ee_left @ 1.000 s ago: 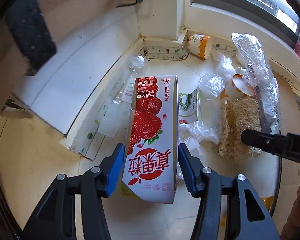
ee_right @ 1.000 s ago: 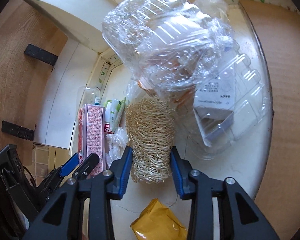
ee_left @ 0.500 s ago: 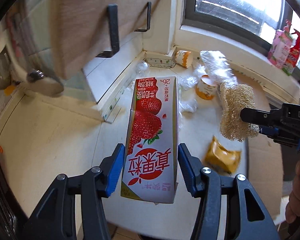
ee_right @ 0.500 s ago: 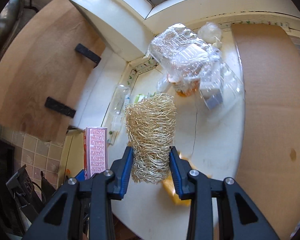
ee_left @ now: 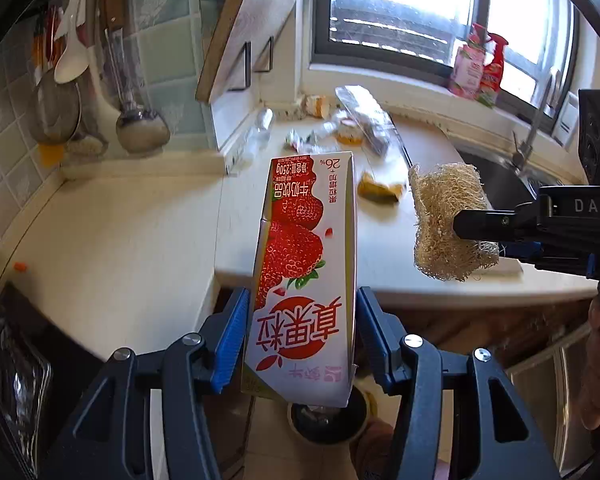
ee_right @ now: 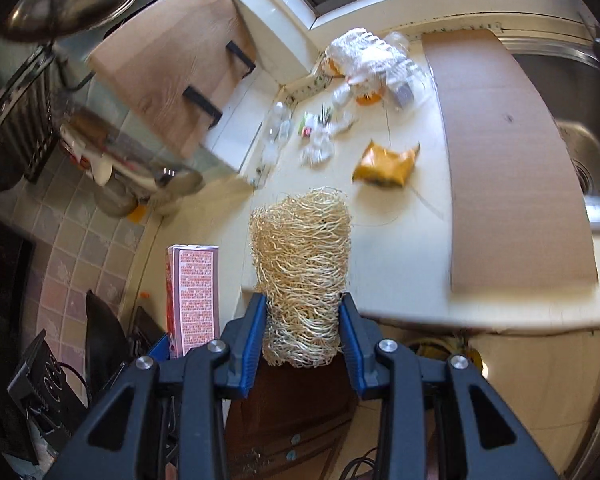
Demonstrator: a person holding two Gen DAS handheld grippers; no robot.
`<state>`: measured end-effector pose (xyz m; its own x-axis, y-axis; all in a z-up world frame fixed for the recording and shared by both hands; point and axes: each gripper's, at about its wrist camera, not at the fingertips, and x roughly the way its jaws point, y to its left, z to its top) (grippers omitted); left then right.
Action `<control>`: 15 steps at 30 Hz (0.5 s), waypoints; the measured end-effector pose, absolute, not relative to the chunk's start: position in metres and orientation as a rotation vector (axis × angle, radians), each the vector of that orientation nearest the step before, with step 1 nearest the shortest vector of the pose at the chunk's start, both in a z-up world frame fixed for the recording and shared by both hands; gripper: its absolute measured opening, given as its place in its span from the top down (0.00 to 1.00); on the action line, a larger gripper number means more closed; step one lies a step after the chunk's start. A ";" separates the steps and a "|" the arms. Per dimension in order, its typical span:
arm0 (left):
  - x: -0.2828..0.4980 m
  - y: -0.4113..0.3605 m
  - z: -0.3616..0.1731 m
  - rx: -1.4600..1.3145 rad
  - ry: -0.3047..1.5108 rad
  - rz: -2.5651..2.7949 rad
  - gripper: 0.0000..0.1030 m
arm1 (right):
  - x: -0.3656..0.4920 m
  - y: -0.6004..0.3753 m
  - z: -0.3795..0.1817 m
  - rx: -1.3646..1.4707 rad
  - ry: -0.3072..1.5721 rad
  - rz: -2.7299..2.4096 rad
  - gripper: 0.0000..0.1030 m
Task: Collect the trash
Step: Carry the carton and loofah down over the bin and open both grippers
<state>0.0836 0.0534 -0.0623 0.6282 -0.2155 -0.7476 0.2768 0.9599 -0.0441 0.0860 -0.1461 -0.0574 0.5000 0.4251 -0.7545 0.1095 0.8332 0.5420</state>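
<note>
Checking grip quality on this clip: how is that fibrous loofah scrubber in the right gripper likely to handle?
The loofah, clamped in the right gripper, is probably light and springy: its open fibre mesh pinches in between the pads yet stands unsupported. Its rough strands likely resist slipping.

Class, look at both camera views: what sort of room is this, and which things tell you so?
Most likely a home kitchen: a steel sink set in the countertop, ladles hanging on the tiled wall, and a wooden cutting board leaning nearby.

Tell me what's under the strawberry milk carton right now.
Below the strawberry milk carton sits a dark round bin on the floor; the carton covers most of its opening, hiding any contents.
</note>
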 end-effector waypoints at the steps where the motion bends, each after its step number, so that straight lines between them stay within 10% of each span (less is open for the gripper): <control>1: 0.069 0.059 -0.067 0.079 0.855 -0.293 0.49 | 0.072 -0.141 -0.061 0.572 1.054 0.198 0.65; 15: -0.017 0.091 -0.145 0.100 1.063 -0.325 0.49 | -0.023 -0.126 -0.157 0.514 1.329 0.104 0.65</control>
<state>-0.0172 0.0912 -0.1451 0.4441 -0.2140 -0.8700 0.3093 0.9480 -0.0753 -0.0231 -0.1264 -0.1569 0.2525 0.3592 -0.8984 0.2156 0.8843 0.4141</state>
